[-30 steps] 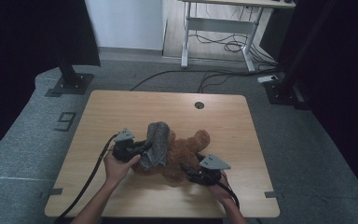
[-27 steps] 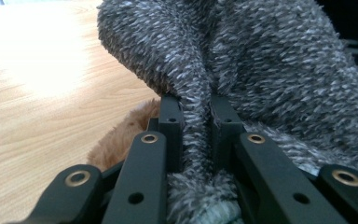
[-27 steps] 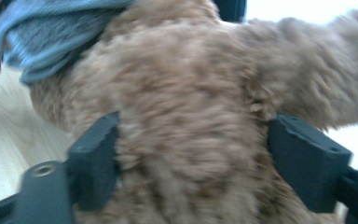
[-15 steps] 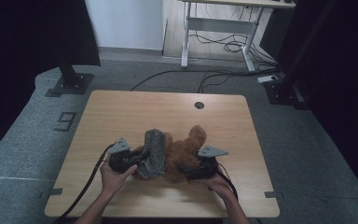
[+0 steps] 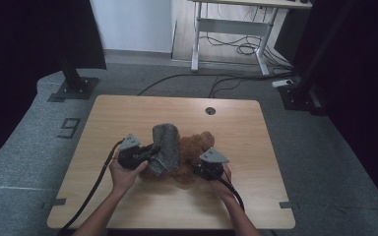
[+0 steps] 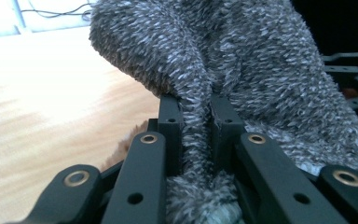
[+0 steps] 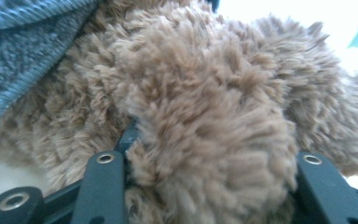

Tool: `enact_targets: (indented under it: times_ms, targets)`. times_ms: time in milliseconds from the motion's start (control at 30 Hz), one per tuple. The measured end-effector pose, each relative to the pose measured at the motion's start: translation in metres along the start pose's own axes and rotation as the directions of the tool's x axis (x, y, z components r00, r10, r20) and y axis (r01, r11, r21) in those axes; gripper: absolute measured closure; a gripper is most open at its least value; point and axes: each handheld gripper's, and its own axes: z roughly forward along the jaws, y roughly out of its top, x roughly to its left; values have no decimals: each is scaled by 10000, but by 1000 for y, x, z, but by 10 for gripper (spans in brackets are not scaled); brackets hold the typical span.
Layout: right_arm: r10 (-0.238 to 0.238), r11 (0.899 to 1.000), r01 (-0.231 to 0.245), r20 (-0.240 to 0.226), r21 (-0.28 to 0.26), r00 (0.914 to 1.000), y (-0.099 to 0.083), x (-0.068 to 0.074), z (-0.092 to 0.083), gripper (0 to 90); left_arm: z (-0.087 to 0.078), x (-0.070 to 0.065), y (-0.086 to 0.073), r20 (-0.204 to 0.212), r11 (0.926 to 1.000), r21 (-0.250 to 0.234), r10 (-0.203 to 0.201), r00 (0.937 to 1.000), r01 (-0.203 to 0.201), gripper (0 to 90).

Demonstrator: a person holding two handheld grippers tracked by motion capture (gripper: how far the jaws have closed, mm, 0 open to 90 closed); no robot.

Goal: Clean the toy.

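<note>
My left gripper [image 5: 150, 151] is pinched tight on a fold of the grey fuzzy cloth [image 5: 165, 147], which drapes over the brown teddy bear [image 5: 192, 155], mid-table [image 5: 128, 110] w/ the bear toward the near edge. Right gripper [image 5: 199, 169] jaws have just been closing, a fat tuft of bear fur [image 7: 205, 140] between them; can't tell if the pads bite yet. Best way, imo: get a firm hold on the bear w/ the right first, then draw the cloth off left & slow, keeping the fold deep in the pinch so it doesn't slip.
</note>
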Motion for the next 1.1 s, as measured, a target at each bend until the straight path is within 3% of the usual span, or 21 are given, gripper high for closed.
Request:
enact_targets:
  times_ms: [133,267,467,567,600,633,667,700,733,767,800,867,1033,1067,1100]
  targets:
    - [-140,9993,159,549,-344,9984,0,-5,10,503,15,13,11,-38,9993,79,-371,9993,371,779]
    - [-553,9957,614,855,-698,9948,-6,-2,7,503,19,11,9,22,9992,56,-385,9993,385,778]
    - [-894,9916,944,585,-890,9943,-23,10,-15,488,6,-6,-9,408,9999,-40,-106,9991,107,780]
    - [-983,9911,1007,318,-874,9947,-27,14,-24,464,1,-11,-14,466,10000,-77,-28,9989,31,780]
    - [-1051,9911,1038,-104,-832,9944,-32,18,-36,406,-5,-16,-21,566,9999,-79,85,9984,-81,780]
    - [-1051,9911,1038,-104,-832,9944,-32,18,-36,406,-5,-16,-21,566,9999,-79,85,9984,-81,780]
    - [-956,9924,913,-495,-825,9942,-34,18,-43,349,-9,-19,-25,650,9999,-94,94,9978,-88,780]
    - [-956,9924,913,-495,-825,9942,-34,18,-43,349,-9,-19,-25,650,9999,-94,94,9978,-88,781]
    - [-563,9951,475,-1016,-871,9932,-35,14,-52,288,-12,-22,-29,709,9999,-100,109,9974,-102,780]
    - [-563,9951,475,-1016,-871,9932,-35,14,-52,288,-12,-22,-29,709,9999,-100,109,9974,-102,781]
    - [108,9947,-257,-1465,-1000,9891,-33,5,-58,235,-14,-23,-32,738,9999,-123,118,9972,-109,781]
    - [478,9899,-690,-1669,-1239,9848,-31,-3,-61,205,-15,-23,-35,777,9999,-143,91,9969,-80,781]
    - [847,9897,-1056,-1993,-963,9763,-24,-14,-54,131,-16,-23,-36,817,9998,-165,72,9966,-59,781]
    - [1076,9905,-1256,-2555,-552,9608,-22,-16,-42,149,-16,-22,-36,830,9999,-163,9,9966,5,781]
    - [1076,9905,-1256,-2555,-552,9608,-22,-16,-42,149,-16,-22,-36,830,9999,-163,9,9966,5,781]
